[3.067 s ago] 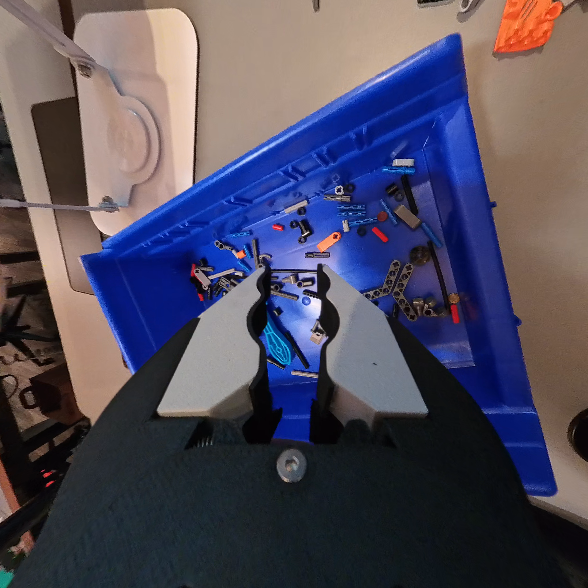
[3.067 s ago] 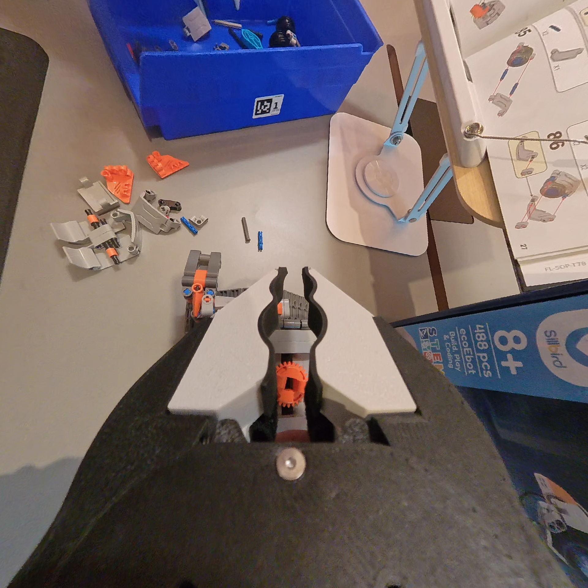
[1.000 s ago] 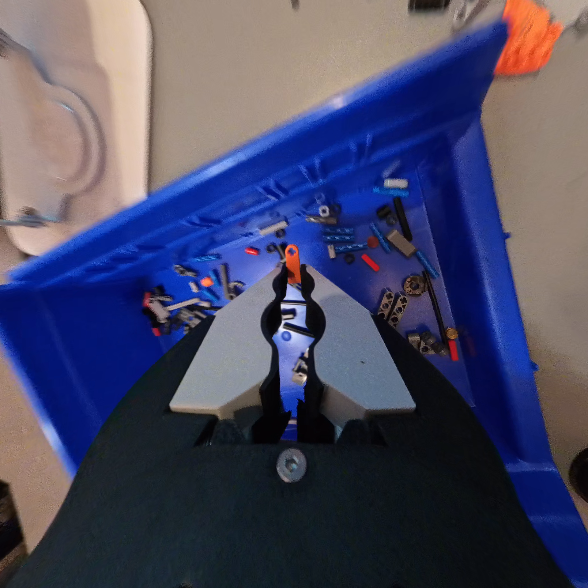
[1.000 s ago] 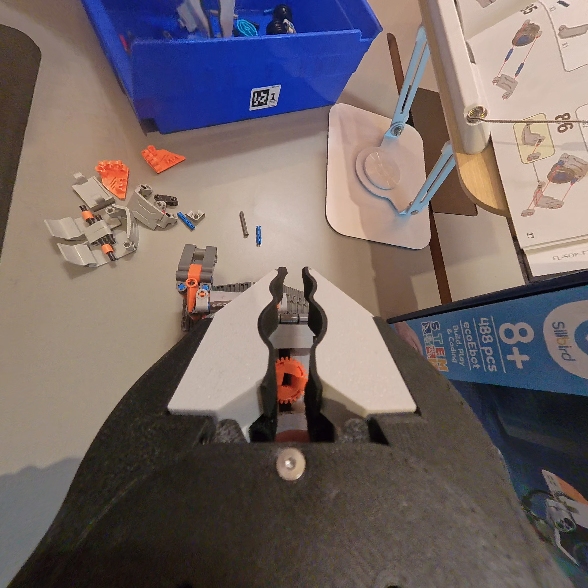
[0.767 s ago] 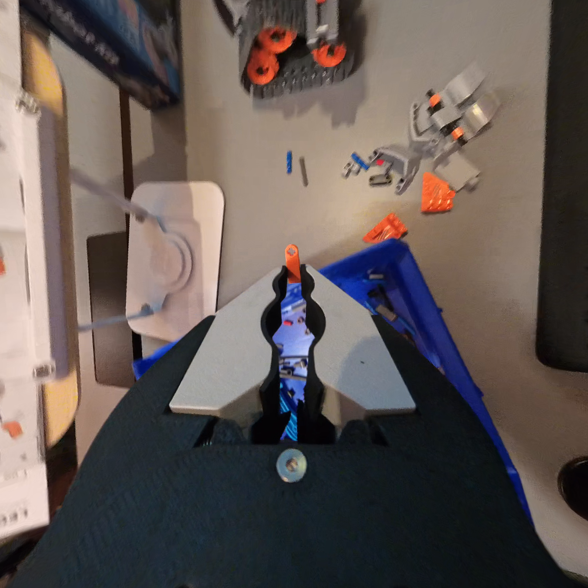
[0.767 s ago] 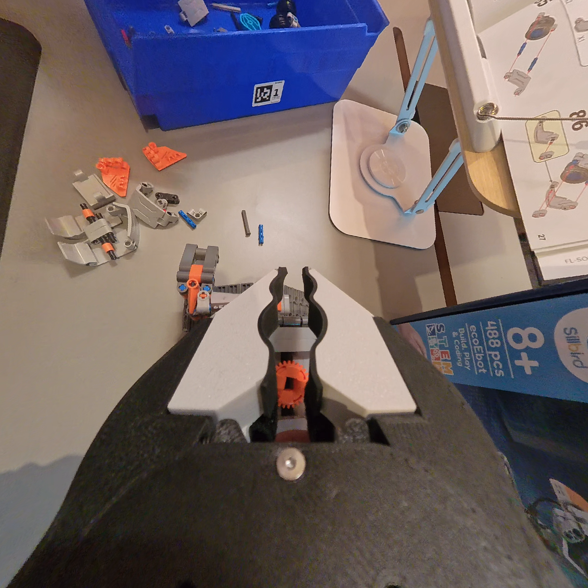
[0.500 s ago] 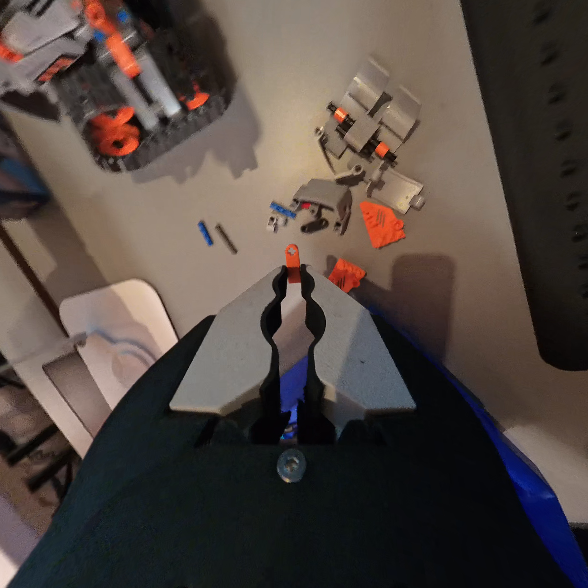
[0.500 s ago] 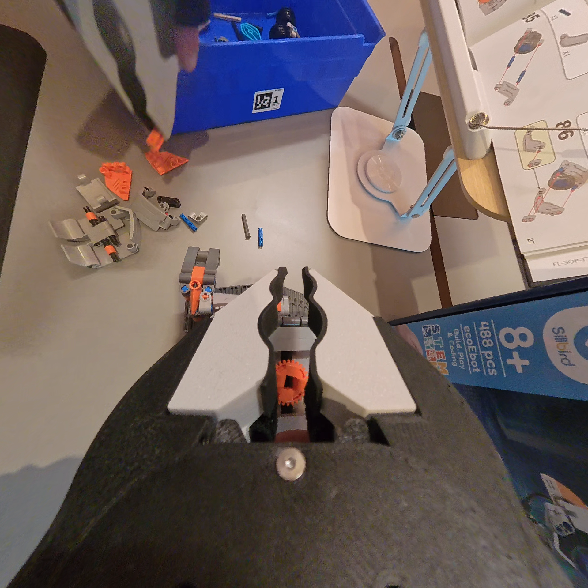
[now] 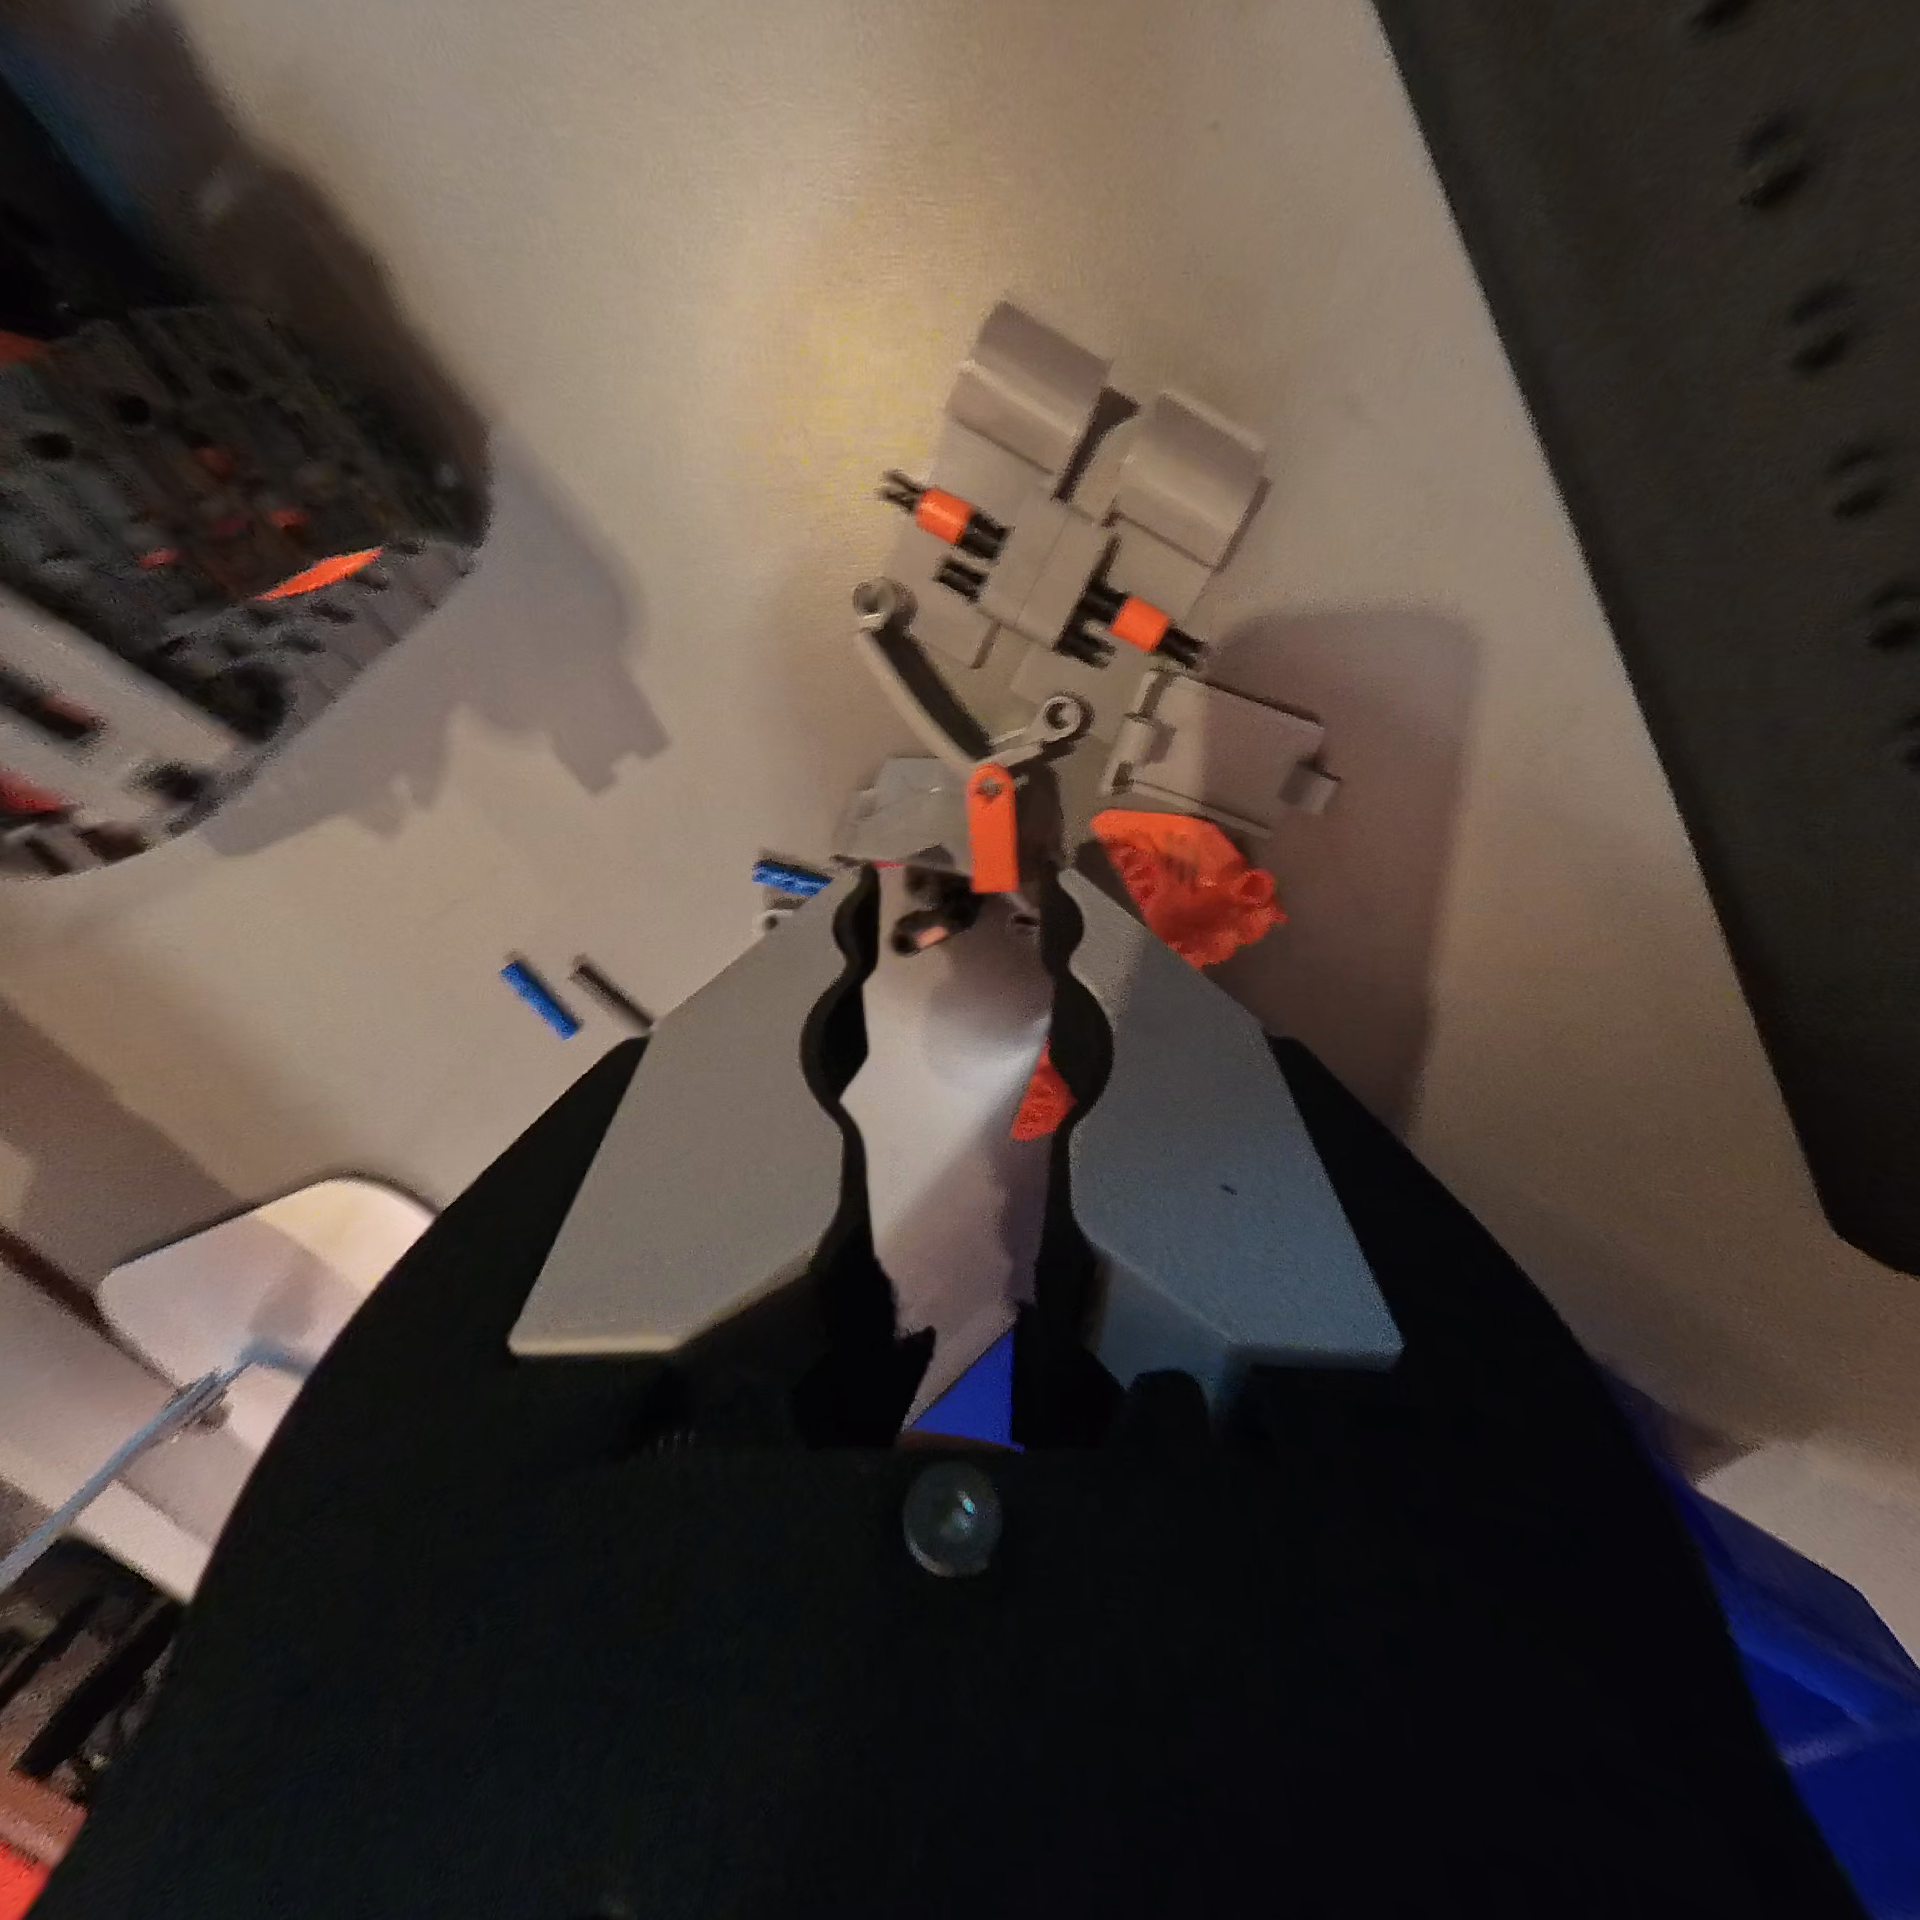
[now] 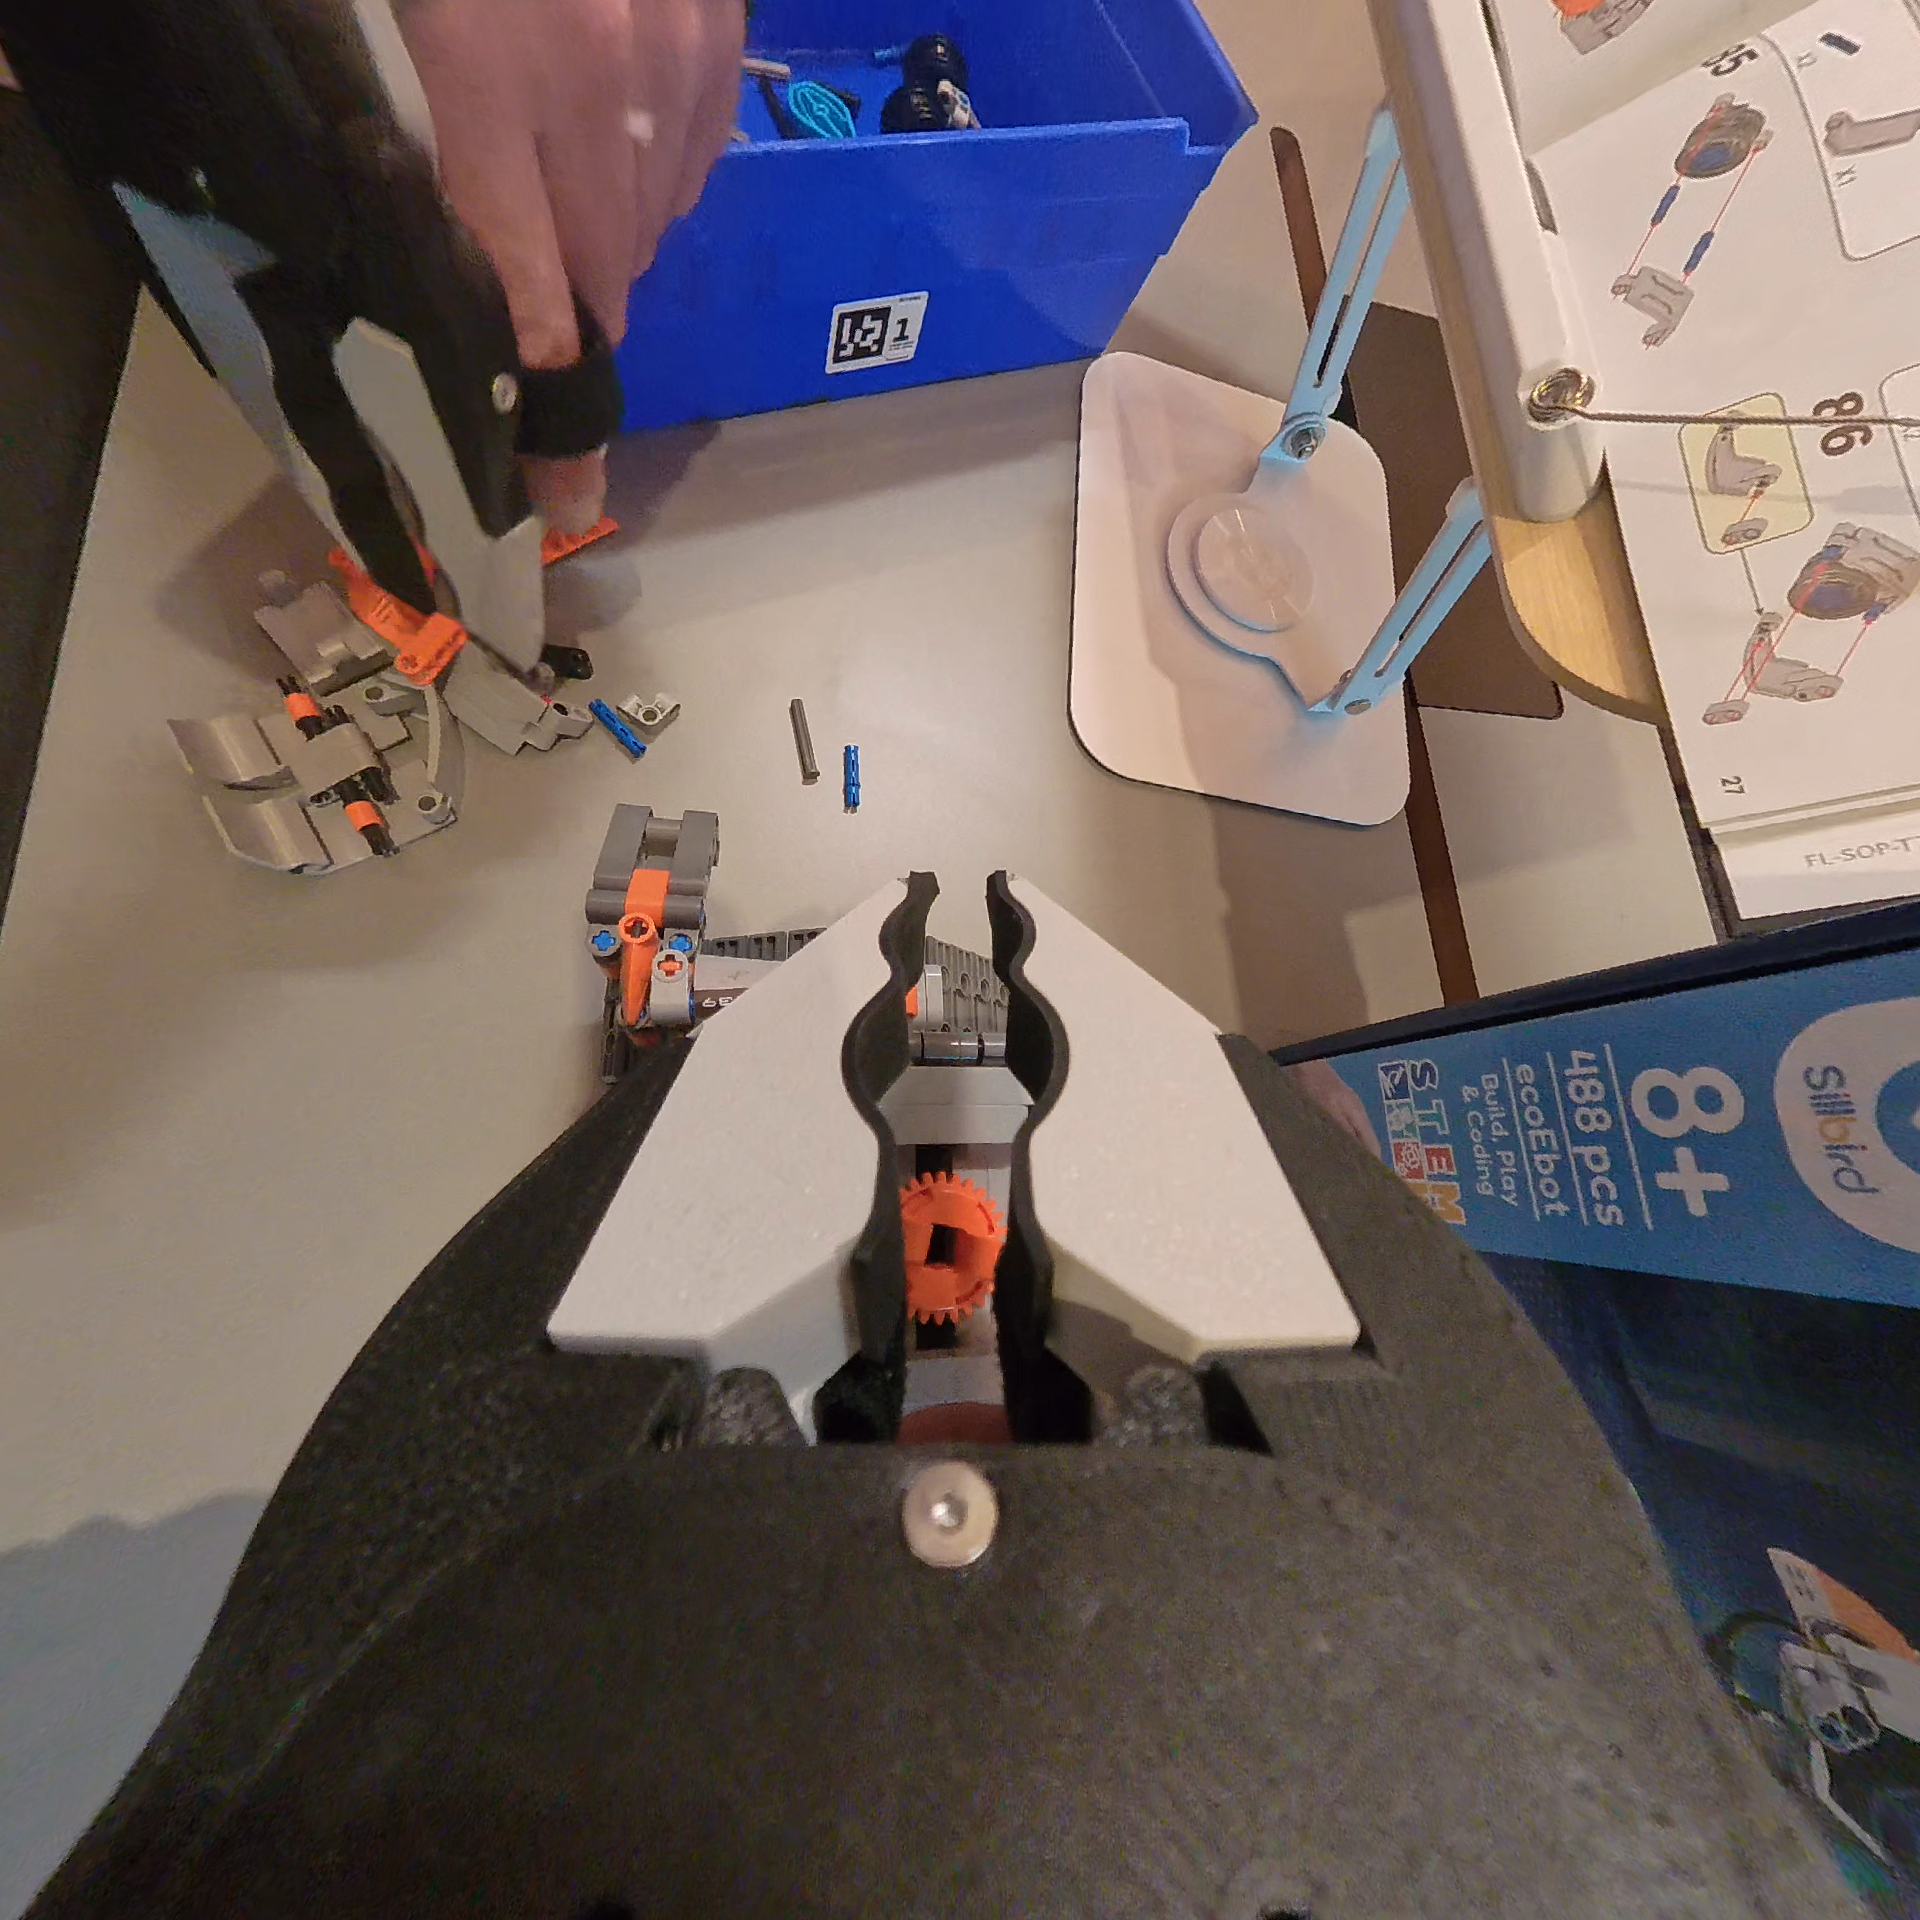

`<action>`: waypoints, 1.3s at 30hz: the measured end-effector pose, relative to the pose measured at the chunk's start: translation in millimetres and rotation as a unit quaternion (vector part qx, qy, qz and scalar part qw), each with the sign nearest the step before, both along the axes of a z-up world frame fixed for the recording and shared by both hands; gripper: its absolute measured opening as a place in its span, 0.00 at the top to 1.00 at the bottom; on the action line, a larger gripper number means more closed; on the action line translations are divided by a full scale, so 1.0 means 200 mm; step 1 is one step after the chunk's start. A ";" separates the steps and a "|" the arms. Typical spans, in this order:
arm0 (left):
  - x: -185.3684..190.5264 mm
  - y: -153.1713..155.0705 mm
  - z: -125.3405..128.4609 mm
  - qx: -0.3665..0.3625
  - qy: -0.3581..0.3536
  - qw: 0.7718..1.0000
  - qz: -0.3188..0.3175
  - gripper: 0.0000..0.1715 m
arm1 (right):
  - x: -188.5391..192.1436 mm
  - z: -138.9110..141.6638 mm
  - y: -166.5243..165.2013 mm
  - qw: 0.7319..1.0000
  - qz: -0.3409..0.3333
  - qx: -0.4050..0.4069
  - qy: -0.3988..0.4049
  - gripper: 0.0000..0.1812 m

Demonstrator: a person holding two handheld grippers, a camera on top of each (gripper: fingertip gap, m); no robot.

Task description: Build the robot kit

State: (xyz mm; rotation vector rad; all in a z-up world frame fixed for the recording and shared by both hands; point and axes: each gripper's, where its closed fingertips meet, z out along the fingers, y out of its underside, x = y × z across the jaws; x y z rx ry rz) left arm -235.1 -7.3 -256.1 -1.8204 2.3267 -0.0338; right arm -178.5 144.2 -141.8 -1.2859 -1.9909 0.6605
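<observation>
My left gripper [image 9: 948, 894] is open, low over a pile of loose parts. A small orange beam [image 9: 992, 831] sits just past its fingertips, free of both, against a grey curved piece [image 9: 914, 810]. A grey assembly with orange bushes [image 9: 1081, 520] lies beyond, and an orange panel [image 9: 1184, 883] to the right. In the right wrist view a hand holds the left gripper [image 10: 499, 634] over that pile. My right gripper [image 10: 958, 883] is shut on the tracked model [image 10: 649, 935], whose orange gear [image 10: 940, 1247] shows between the jaws.
A blue bin of small parts [image 10: 935, 229] stands at the back. A white stand base [image 10: 1226, 582] and an instruction booklet [image 10: 1766, 312] are to the right, above a blue box [image 10: 1662, 1122]. A grey pin [image 10: 800, 738] and a blue pin [image 10: 850, 774] lie mid-table. A black mat [image 9: 1714, 520] borders the pile. There is about 20 centimeters between the tips of the two grippers. From my left tips it is roughly 9 centimeters to the grey pin [image 10: 800, 738]; from my right, 15 centimeters. It is also in sight in the left wrist view [image 9: 629, 1011].
My left gripper closed on the orange beam in the bin, carried it across to the loose parts and opened; the beam is now free. My right gripper has stayed put.
</observation>
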 end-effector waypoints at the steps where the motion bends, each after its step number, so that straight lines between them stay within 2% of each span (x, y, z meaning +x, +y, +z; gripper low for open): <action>1: -0.01 0.02 0.04 0.011 -0.012 1.000 0.010 0.84 | 0.00 0.00 0.00 1.000 0.000 0.000 0.000 0.95; 4: -0.08 0.09 0.21 0.049 -0.057 0.996 0.045 0.86 | 0.00 0.01 0.00 1.000 -0.001 0.000 0.003 0.95; 8: -0.30 0.14 0.46 0.094 -0.108 0.983 0.117 0.87 | 0.01 0.00 0.01 1.000 -0.004 -0.001 0.001 0.95; 12: -0.60 0.12 0.54 0.127 -0.108 0.968 0.187 0.85 | 0.00 -0.01 0.00 1.000 -0.002 0.000 -0.003 0.95; 18: -0.95 -0.06 0.40 0.074 -0.068 0.960 0.262 0.80 | -0.01 -0.03 -0.01 1.000 0.001 0.000 -0.009 0.95; 22: -1.05 -0.17 0.27 0.040 -0.041 0.962 0.267 0.78 | -0.02 -0.05 -0.01 1.000 0.001 -0.002 -0.013 0.95; 33: -0.97 -0.36 0.00 -0.089 -0.013 0.972 0.216 0.78 | -0.03 -0.13 0.01 0.999 -0.003 -0.014 -0.033 0.95; 35: -0.97 -0.37 -0.05 -0.093 0.002 0.974 0.205 0.78 | -0.03 -0.13 0.02 0.999 -0.004 -0.016 -0.033 0.95; 37: -0.98 -0.37 -0.08 -0.089 0.020 0.975 0.200 0.81 | -0.03 -0.14 0.02 0.999 -0.005 -0.017 -0.034 0.95; 39: -0.98 -0.34 -0.08 -0.075 0.023 0.977 0.197 0.88 | -0.03 -0.14 0.02 0.999 -0.005 -0.017 -0.035 0.95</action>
